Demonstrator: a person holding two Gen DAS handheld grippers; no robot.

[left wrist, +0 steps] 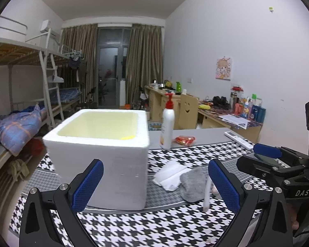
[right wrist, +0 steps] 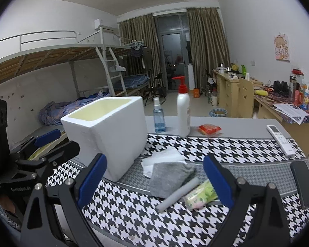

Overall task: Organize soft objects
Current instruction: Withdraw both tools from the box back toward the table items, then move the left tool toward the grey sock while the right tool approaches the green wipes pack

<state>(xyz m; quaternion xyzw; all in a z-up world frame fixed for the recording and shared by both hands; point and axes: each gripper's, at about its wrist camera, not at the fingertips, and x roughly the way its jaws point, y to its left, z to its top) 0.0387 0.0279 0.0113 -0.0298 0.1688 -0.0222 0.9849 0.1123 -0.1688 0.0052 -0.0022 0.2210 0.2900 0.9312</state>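
A white foam box stands open-topped on the houndstooth cloth; it also shows in the right wrist view. To its right lie a white folded cloth, a grey cloth, a grey foam tube and a green tissue pack. The white cloth and grey cloth also show in the left wrist view. My left gripper is open and empty, in front of the box. My right gripper is open and empty, hovering just before the grey cloth and tube.
A white pump bottle, a blue spray bottle and a red snack packet stand at the table's far edge. A white remote and a black phone lie at the right. Bunk beds stand left, desks right.
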